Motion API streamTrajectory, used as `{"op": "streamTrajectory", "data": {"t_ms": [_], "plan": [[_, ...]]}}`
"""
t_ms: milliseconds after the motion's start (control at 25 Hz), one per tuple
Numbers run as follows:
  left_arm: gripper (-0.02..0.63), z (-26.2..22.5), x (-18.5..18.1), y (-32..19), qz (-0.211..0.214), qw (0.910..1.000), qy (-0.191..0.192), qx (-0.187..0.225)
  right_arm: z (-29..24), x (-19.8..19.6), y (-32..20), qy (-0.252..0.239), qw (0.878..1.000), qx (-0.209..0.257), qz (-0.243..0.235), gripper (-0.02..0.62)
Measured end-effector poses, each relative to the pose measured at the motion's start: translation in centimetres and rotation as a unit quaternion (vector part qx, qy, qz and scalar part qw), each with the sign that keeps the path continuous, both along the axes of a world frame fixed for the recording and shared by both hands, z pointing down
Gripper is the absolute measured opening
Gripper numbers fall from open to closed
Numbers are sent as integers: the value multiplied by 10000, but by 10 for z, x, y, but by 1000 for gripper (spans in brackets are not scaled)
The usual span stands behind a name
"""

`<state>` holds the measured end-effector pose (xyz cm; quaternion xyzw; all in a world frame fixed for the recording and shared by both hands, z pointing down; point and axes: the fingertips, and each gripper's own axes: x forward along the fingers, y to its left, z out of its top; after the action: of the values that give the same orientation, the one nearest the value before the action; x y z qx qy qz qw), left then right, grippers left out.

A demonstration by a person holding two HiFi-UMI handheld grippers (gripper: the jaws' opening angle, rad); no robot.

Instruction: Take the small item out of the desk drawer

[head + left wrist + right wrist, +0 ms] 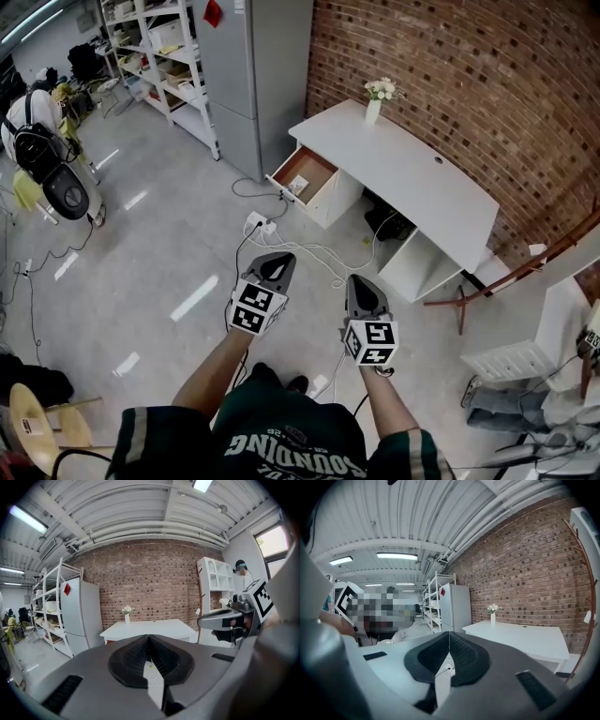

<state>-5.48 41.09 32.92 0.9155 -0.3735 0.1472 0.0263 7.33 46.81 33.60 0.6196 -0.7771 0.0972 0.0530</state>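
White desk (412,173) at frame centre; drawer (317,167) pulled open, small item (298,187) seen inside. Left claw (273,260), right claw (362,282) both clenched empty, well apart from drawer. Approach judged pending; claw opening required.

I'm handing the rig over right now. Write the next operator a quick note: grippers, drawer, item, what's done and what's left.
Left gripper: jaws together, nothing in them.
Right gripper: jaws together, nothing in them.
Both are held out over the floor, well short of the white desk.
The drawer stands open at the desk's end nearest the shelves, with a small pale item inside.
Done: drawer open.
Left: walk up, open a gripper, grasp the item, lift it out.
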Motion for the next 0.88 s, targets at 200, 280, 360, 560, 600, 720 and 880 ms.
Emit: {"op": "streamTrajectory", "data": {"t_ms": [200,280,360,560,600,720,880], "plan": [[15,2,2,7,-46,10000,-20,-51,5,-4,2,-40,9999,-57,-102,25],[15,2,3,7,-66,10000,-20,-51,3,-5,2,-20,9999,-50,-152,25],[15,0,3,3,-89,10000,-21,-21,1,-6,-1,-4,9998,-39,-190,25],[15,1,2,-4,-154,9999,28,-13,8,-7,-7,1,9997,-80,-231,25],[15,2,0,-6,-163,9999,38,-20,9,-9,-9,1,9997,-90,-239,25],[15,2,-2,-16,-180,9998,63,2,10,-12,-19,8,9996,-92,-260,25],[15,4,-2,-32,-180,9998,44,8,10,-12,-35,8,9997,-87,-249,25]]}}
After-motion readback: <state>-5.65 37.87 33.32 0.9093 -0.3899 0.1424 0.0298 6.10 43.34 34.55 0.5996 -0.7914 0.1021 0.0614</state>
